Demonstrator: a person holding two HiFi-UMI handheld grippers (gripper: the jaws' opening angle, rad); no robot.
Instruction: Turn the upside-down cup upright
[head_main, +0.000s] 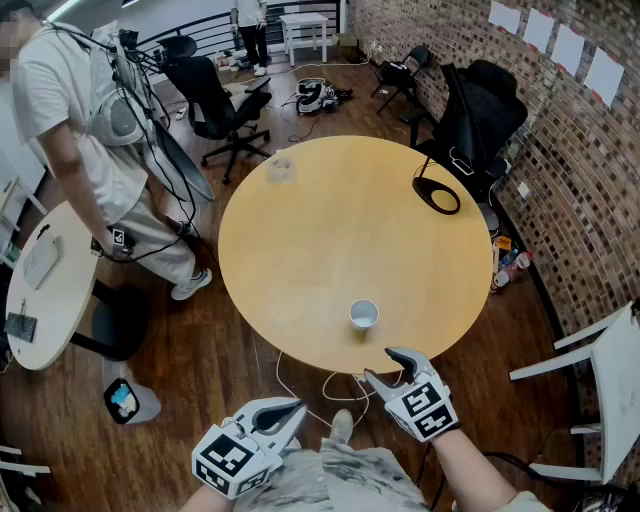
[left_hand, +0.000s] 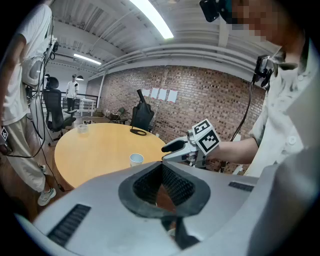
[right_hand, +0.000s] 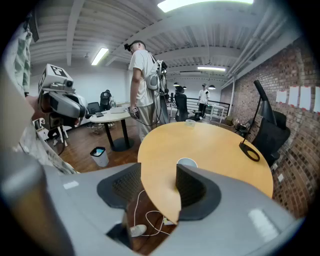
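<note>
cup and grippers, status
Left gripper shut, empty; right gripper open, empty. Cup mouth up near table edge, untouched. Nothing in the way.

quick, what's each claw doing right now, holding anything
left claw: closed, tips together, holding nothing.
right claw: open, holding nothing; the cup stands apart from it.
</note>
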